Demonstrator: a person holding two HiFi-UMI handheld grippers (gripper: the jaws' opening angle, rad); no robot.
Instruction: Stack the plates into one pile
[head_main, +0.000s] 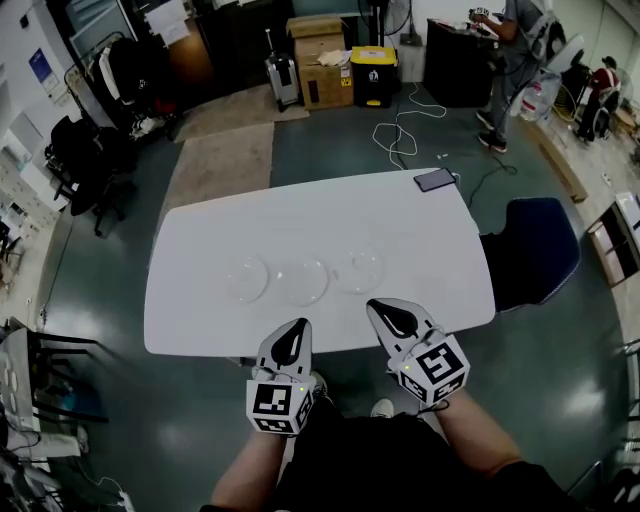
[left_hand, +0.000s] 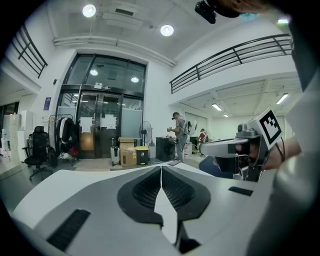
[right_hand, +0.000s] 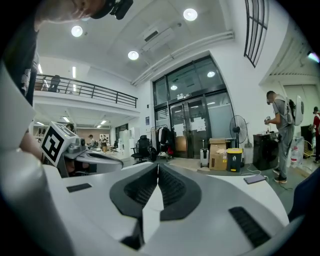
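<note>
Three clear plates lie in a row on the white table (head_main: 200, 235): a left plate (head_main: 246, 277), a middle plate (head_main: 304, 281) and a right plate (head_main: 357, 270), each apart from the others. My left gripper (head_main: 299, 324) is at the table's near edge, short of the middle plate, shut with nothing in it. My right gripper (head_main: 372, 305) sits just over the near edge, short of the right plate, also shut and empty. In the left gripper view the jaws (left_hand: 161, 170) meet at the tips; the right gripper view shows its jaws (right_hand: 158, 169) closed too. The plates are hidden in both gripper views.
A dark phone (head_main: 435, 179) lies at the table's far right corner. A blue chair (head_main: 538, 250) stands at the table's right side. Cardboard boxes (head_main: 322, 62) and a yellow-lidded bin (head_main: 373, 75) stand beyond. A person (head_main: 512, 60) stands far right; black chairs (head_main: 95, 170) at left.
</note>
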